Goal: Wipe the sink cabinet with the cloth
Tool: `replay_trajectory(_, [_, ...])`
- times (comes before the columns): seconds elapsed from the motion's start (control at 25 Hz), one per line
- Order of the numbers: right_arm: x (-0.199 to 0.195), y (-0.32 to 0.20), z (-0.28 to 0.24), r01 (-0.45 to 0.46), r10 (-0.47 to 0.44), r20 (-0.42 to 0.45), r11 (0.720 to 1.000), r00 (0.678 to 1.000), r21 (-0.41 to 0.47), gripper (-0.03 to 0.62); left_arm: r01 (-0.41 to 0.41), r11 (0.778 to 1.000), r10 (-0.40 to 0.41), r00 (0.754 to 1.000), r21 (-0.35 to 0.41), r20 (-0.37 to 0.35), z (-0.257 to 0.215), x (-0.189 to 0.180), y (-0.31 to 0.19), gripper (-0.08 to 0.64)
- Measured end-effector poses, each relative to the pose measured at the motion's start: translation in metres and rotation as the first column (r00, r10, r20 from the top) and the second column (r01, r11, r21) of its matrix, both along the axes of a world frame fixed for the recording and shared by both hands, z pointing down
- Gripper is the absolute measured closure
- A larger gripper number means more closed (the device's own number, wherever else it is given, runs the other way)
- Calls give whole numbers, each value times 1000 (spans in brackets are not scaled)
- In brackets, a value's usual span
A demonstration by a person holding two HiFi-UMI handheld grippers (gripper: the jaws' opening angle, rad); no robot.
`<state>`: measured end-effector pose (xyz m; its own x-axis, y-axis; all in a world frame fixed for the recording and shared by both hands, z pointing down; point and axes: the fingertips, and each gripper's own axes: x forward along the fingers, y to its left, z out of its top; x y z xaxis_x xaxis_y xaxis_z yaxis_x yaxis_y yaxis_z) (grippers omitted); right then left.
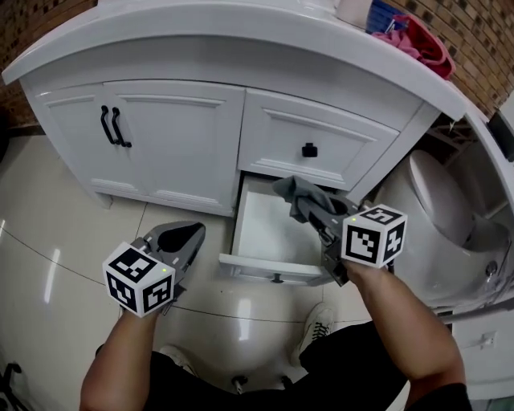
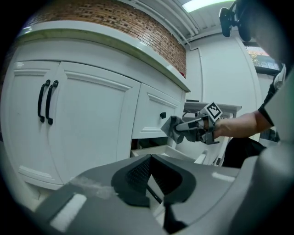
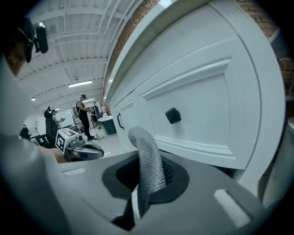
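Observation:
The white sink cabinet has two doors with black handles and a top drawer with a black knob. Below it, the lower drawer stands pulled out. My right gripper is shut on a grey cloth, held above the open drawer, just under the top drawer's front. The cloth sticks up from between the jaws. My left gripper hangs over the floor tiles, left of the drawer, shut and holding nothing. From the left gripper view, the right gripper and cloth are at the drawer.
A white toilet stands close on the right of the cabinet. A red basin with pink things sits on the countertop. My shoes are on the glossy floor before the drawer. A person stands far off.

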<state>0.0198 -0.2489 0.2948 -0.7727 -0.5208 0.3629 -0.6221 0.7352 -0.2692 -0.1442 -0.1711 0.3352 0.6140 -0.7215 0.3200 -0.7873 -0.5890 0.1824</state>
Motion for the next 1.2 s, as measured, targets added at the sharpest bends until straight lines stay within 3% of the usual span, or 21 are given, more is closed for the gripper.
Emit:
replay_trajectory(0.12, [-9, -17, 19, 38, -38, -40, 999, 998, -11, 568, -18, 1000, 18, 1000, 0, -18, -2, 3, 1, 558])
replay_trajectory(0.2, [-14, -21, 33, 116, -111, -158, 993, 981, 27, 568, -36, 999, 36, 999, -10, -17, -2, 5, 6, 558])
replay_trajectory(0.28, [-17, -20, 50, 231, -200, -311, 971, 929, 64, 568, -48, 999, 48, 999, -23, -17, -3, 6, 10, 558])
replay_trajectory(0.36, [-23, -19, 71, 340, -277, -435, 938, 857, 72, 568, -53, 998, 53, 999, -26, -13, -4, 7, 14, 558])
replay_trajectory(0.44, [-32, -22, 88, 413, -331, -498, 909, 802, 60, 568, -44, 999, 44, 999, -24, -12, -6, 8, 12, 558])
replay_trajectory(0.48, [-37, -24, 94, 433, -350, -505, 900, 789, 53, 568, -33, 999, 33, 999, -23, -14, -7, 7, 10, 558])
replay_trajectory(0.64, [-54, -43, 107, 437, -376, -451, 899, 809, 34, 568, 11, 999, -11, 1000, -46, 2, 2, -4, -1, 558])
replay_trajectory(0.84, [-50, -53, 118, 413, -377, -386, 910, 842, 13, 568, 5, 997, -2, 999, -82, 38, 21, -8, -10, 558])
replay_trajectory(1.08, [-22, -54, 121, 407, -350, -461, 913, 815, 26, 568, -19, 994, 24, 999, -110, 45, 35, 0, -20, 558])
replay_trajectory(1.2, [-7, -53, 116, 426, -337, -531, 904, 777, 50, 568, -39, 993, 46, 997, -113, 59, 39, 5, -20, 558])
